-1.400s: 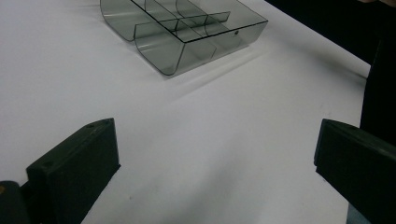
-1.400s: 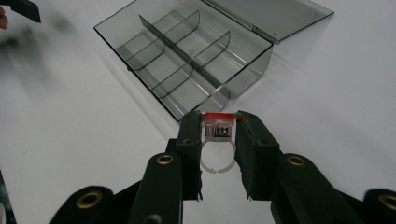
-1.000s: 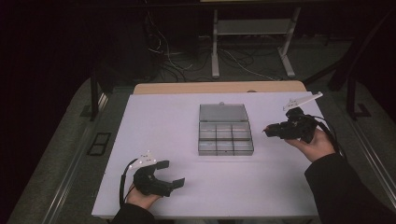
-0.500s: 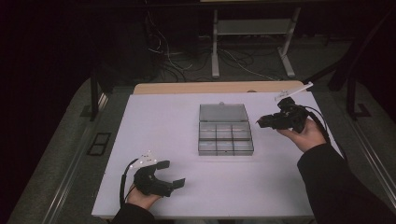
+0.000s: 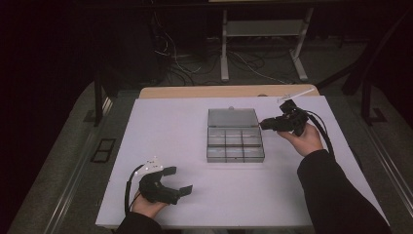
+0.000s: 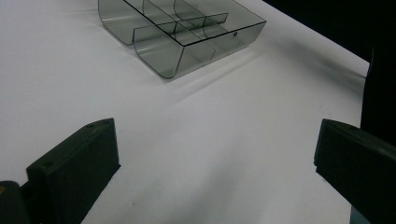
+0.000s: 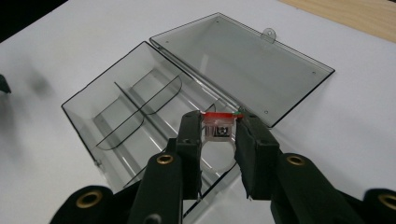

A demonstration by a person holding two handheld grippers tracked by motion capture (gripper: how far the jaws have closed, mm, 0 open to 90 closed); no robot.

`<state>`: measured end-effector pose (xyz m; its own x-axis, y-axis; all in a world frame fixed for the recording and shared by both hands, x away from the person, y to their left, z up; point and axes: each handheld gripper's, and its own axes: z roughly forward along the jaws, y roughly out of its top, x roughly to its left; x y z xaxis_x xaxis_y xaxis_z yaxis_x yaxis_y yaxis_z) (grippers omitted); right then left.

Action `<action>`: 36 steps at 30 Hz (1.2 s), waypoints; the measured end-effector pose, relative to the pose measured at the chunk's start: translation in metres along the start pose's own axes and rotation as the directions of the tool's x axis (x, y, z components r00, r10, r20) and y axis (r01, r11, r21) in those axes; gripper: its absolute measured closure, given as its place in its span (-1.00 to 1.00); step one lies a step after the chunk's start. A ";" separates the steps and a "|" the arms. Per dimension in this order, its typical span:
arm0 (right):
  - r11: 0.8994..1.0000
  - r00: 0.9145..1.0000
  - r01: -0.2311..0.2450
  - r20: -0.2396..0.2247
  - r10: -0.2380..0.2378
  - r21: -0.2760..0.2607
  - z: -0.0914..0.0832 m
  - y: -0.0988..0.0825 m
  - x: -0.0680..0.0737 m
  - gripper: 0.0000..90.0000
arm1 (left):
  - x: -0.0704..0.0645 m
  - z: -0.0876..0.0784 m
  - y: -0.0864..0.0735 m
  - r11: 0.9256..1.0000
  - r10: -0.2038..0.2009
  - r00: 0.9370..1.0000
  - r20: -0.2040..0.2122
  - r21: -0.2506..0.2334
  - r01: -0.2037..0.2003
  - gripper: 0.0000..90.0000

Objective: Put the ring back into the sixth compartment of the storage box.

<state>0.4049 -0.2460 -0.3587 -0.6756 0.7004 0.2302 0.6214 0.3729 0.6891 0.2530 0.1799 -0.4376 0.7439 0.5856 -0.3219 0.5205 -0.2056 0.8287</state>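
The open box (image 5: 235, 141) lies mid-table (image 5: 160, 126), between both grippers.

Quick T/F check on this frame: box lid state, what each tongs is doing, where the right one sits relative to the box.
1. The clear compartment box has its lid shut. False: the lid lies flat open behind it.
2. The right tongs grip a small clear part with a red top. True.
3. The left tongs hold a screw. False: the jaws stand wide apart with nothing between them.
4. The right tongs are over the box's right edge. True, in the right gripper view.
5. The box compartments are full of parts. False: those in view look empty.
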 end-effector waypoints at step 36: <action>0.999 0.999 -0.037 -0.007 0.037 0.038 0.059 -0.016 -0.001 0.57 | 0.002 0.000 0.001 1.000 0.007 1.000 -0.001 -0.001 -0.007 -1.00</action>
<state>0.4187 -0.2169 -0.4102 -0.6550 0.7094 0.2602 0.6604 0.3700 0.6534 0.2546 0.1806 -0.4375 0.7470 0.5853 -0.3153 0.5149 -0.2094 0.8313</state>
